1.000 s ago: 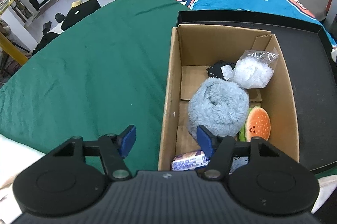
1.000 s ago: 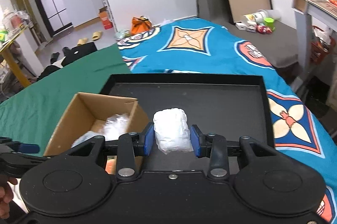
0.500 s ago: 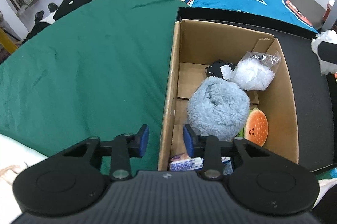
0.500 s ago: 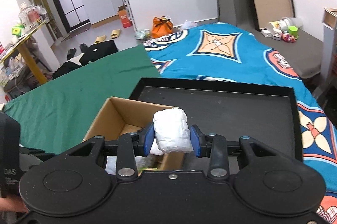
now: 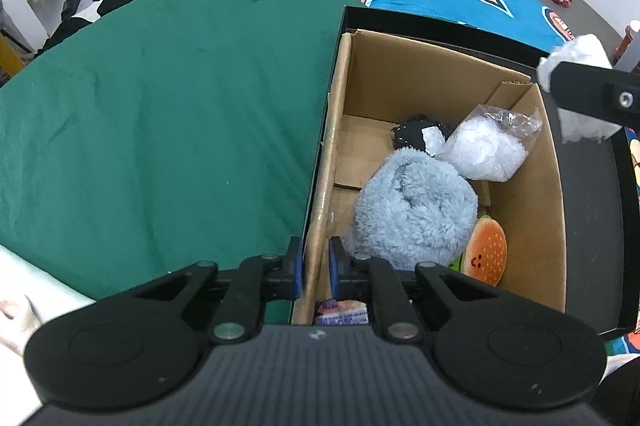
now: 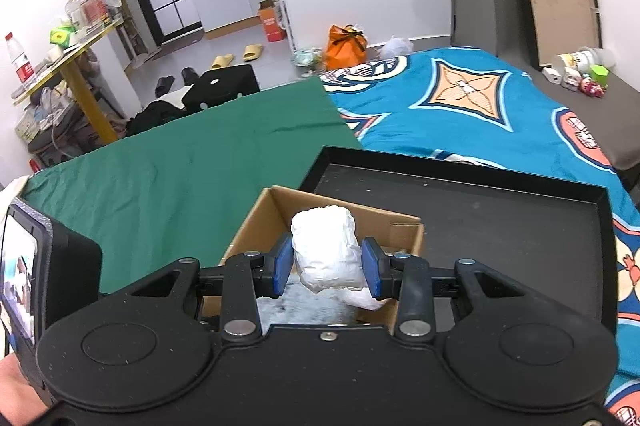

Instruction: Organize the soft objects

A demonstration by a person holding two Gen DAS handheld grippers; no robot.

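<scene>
A cardboard box stands in a black tray. It holds a grey fluffy roll, a clear bag of white stuffing, a burger plush, a black item and a small packet. My left gripper is shut on the box's left wall. My right gripper is shut on a white soft bundle and holds it above the box. The bundle also shows at the right edge of the left wrist view.
The tray lies on a bed with a green cloth on the left and a blue patterned cover beyond. The floor behind holds bags and slippers. The left gripper's body shows at the lower left of the right wrist view.
My left gripper has closed from wide open onto the box's left wall. My right gripper has carried the white bundle left, from over the tray to above the box.
</scene>
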